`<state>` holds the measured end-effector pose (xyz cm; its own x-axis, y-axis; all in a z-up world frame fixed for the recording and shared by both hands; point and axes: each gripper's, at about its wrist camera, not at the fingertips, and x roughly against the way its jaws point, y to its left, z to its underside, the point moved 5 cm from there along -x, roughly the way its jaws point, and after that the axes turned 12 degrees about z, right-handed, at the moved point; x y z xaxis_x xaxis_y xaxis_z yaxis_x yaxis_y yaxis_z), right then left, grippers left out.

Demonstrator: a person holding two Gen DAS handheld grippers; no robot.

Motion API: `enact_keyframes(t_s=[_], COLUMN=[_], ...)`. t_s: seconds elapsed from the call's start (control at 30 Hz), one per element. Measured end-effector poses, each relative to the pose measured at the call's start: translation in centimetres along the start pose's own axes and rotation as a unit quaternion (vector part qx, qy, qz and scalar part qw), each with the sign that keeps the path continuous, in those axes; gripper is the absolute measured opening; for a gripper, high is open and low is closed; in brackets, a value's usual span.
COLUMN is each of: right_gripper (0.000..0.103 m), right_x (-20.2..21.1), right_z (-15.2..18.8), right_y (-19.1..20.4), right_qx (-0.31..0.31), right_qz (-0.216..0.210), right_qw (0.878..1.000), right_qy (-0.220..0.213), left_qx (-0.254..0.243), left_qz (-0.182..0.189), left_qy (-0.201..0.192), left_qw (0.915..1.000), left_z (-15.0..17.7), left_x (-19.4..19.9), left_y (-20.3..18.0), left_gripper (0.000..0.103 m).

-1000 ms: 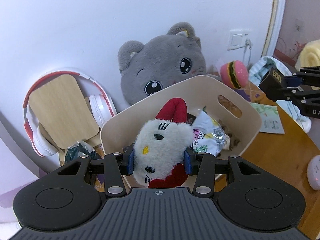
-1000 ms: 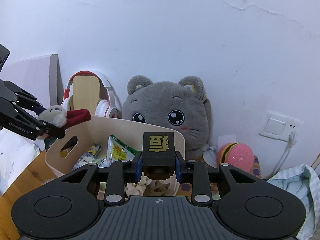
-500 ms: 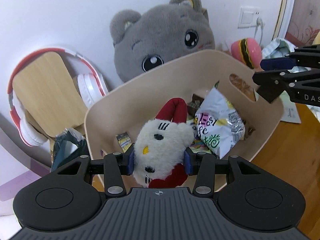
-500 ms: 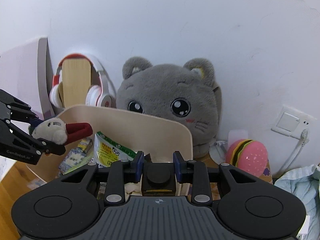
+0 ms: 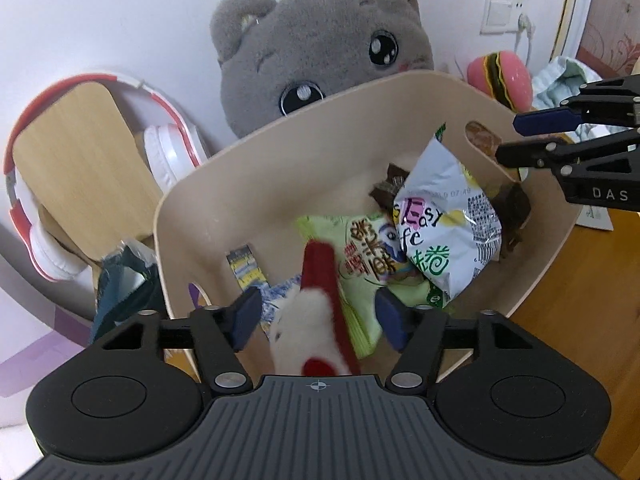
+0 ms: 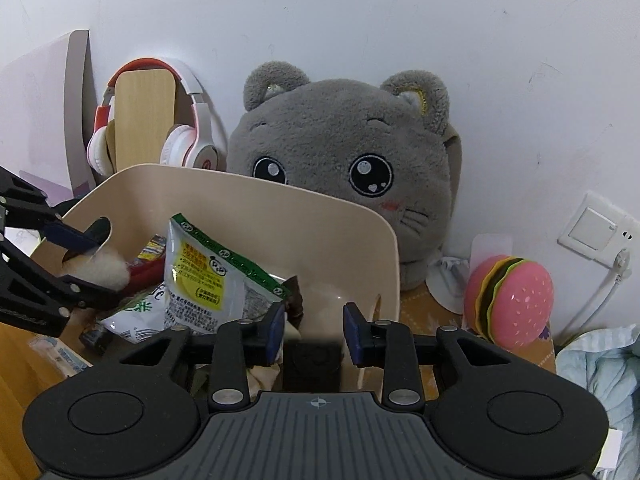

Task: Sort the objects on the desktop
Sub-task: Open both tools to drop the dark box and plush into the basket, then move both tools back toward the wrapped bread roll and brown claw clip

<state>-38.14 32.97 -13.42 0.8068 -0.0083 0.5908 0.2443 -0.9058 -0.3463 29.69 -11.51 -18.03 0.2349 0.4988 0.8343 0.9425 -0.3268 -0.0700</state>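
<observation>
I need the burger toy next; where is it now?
In the right wrist view, the pink burger toy sits at right on the desk, between the grey cat plush and the wall socket.

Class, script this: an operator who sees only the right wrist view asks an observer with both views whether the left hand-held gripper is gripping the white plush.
Operator: Is the left hand-held gripper pressing on the white plush?
Observer: No. Its jaws have just been opening; the plush is between them, clear of both pads.
Operator: What shows just beyond the plush?
Observer: A green snack packet, inside the basket.
</observation>
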Motion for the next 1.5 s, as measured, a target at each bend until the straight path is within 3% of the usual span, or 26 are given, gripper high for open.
enact_keyframes(t_s=[0.27,0.57,0.8,1.03,1.3,1.5], right_gripper=[0.068,0.076,0.076,0.076,0.076,0.074], right_x=[1.8,6.8,9.0,8.8,6.9,5.1], right_z=[-0.4,1.3,4.3,6.8,8.9,9.4], right_y=[-0.2,0.4,2.5,5.0,7.7,9.4], right_qx=[0.016,0.024,0.043,0.038,0.031,0.032], right_qz=[-0.006,-0.033,-0.054,-0.089,-0.111,-0.102], right_qw=[0.999,0.994,0.992,0.993,0.993,0.994], right_qy=[-0.033,-0.097,-0.104,-0.064,-0.013,0.002], left_qx=[0.009,0.016,-0.001,-0.029,-0.080,-0.109], left_qz=[-0.010,0.007,0.031,0.067,0.095,0.111], left_qy=[-0.035,-0.073,-0.044,-0.019,0.037,0.073], left_qw=[0.9993,0.9972,0.9986,0.9971,0.9916,0.9852], left_z=[0.4,3.3,6.2,7.9,9.3,10.3], left_x=[2.5,6.3,6.9,6.3,2.9,0.2], left_y=[1.3,3.1,3.6,3.1,1.8,1.2], left_gripper=[0.071,0.073,0.073,0.074,0.074,0.074])
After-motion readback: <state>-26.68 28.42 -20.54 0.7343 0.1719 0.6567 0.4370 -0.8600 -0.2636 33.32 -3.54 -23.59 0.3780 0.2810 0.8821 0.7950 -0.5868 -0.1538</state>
